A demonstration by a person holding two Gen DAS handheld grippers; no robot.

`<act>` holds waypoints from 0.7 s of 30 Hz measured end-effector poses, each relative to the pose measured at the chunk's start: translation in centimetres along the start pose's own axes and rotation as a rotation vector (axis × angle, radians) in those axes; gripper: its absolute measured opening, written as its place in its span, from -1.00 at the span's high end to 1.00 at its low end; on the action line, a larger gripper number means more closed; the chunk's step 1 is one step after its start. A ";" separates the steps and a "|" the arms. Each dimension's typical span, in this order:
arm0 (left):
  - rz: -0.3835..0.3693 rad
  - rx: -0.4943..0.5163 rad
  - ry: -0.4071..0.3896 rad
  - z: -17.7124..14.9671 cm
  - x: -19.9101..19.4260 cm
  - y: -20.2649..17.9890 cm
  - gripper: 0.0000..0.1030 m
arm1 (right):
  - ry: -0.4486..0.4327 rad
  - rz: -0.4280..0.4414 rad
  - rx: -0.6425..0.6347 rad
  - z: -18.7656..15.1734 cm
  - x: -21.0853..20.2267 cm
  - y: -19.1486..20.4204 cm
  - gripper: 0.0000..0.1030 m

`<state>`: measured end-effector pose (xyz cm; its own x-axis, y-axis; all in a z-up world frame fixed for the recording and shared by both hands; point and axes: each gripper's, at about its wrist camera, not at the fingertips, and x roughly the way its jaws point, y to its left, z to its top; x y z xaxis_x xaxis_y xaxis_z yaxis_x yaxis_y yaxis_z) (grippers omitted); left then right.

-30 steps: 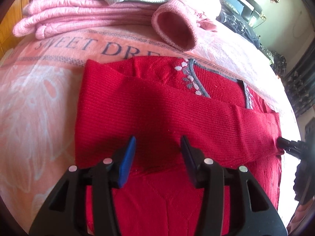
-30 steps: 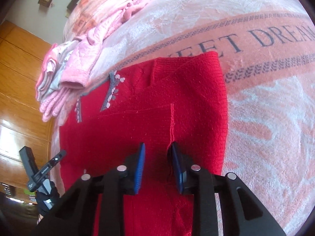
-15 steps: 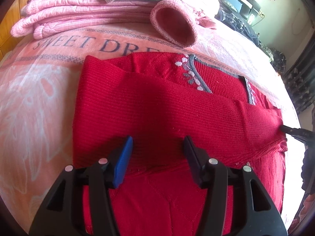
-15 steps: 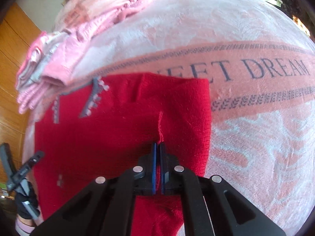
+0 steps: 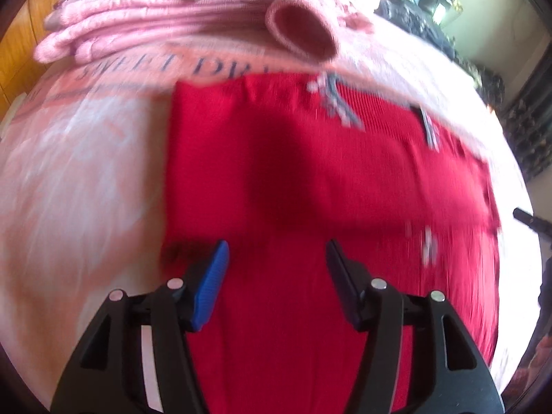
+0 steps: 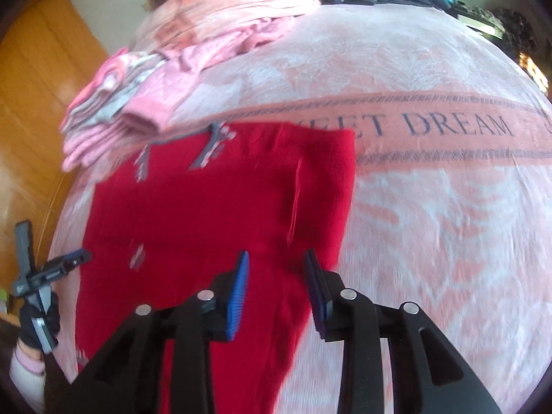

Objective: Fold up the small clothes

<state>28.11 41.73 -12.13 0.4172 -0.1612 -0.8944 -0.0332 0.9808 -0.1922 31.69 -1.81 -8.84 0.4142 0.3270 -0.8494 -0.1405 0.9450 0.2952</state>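
The red knit sweater (image 5: 327, 179) lies spread across the middle of both views on a pink blanket (image 6: 431, 207) lettered SWEET DREAM, its grey-trimmed neckline toward the upper centre and one sleeve already laid across the body. The left gripper (image 5: 276, 258) hovers over the lower middle of the garment with its jaws released wide and nothing between them; the right gripper (image 6: 276, 269) is likewise released, its blue pads apart over the sweater's right-hand edge, just below a raised ridge of fabric (image 6: 293, 203). A stack of pink folded clothes (image 5: 165, 27) sits at the upper left of the left view, clear of the work. Both pictures are smeared by motion, so fine creases cannot be read. The step in hand looks like taking fresh holds for the next fold, and to do it well each claw should pinch both layers at the hem, at matching height, so that the fold line runs straight; that ridge ought to be flattened first, or it will be folded in as a lump
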 end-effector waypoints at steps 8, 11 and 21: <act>-0.032 0.010 0.093 -11.9 -5.8 2.9 -0.15 | 0.096 0.030 -0.085 -12.7 -3.8 2.3 0.17; -0.056 -0.015 0.127 -16.3 -7.3 4.0 -0.15 | 0.120 0.025 -0.072 -17.0 -4.7 2.7 0.14; -0.115 -0.082 0.158 -24.3 -9.9 5.5 -0.15 | 0.185 0.028 0.002 -24.3 -6.3 2.4 0.14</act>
<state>1.77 46.05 -14.13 0.2751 -0.2926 -0.9158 -0.0698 0.9440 -0.3226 6.86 -1.56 -13.42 0.2376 0.3483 -0.9068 -0.1474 0.9356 0.3208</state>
